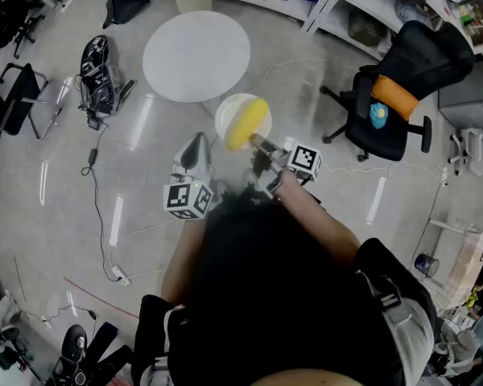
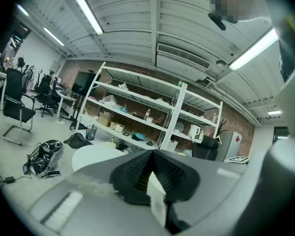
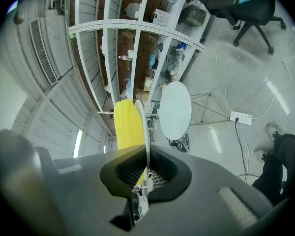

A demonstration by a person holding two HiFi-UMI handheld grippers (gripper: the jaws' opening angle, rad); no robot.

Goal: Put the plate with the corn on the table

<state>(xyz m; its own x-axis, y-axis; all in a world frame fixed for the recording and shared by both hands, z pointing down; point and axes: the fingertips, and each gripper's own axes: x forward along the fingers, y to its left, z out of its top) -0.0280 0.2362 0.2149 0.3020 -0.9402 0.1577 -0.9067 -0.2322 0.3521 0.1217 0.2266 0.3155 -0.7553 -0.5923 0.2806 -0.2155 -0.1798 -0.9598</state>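
A white plate carries a yellow corn cob and hangs in the air just in front of the round white table. My right gripper is shut on the plate's near rim. In the right gripper view the plate shows edge-on between the jaws of the right gripper, with the corn to its left and the table beyond. My left gripper hovers to the plate's left, shut and holding nothing. Its view shows the left gripper and the table ahead.
A black office chair with an orange cushion stands at the right. Bags and cables lie on the floor left of the table, near a folding chair. Shelving lines the far wall. A power strip lies on the floor.
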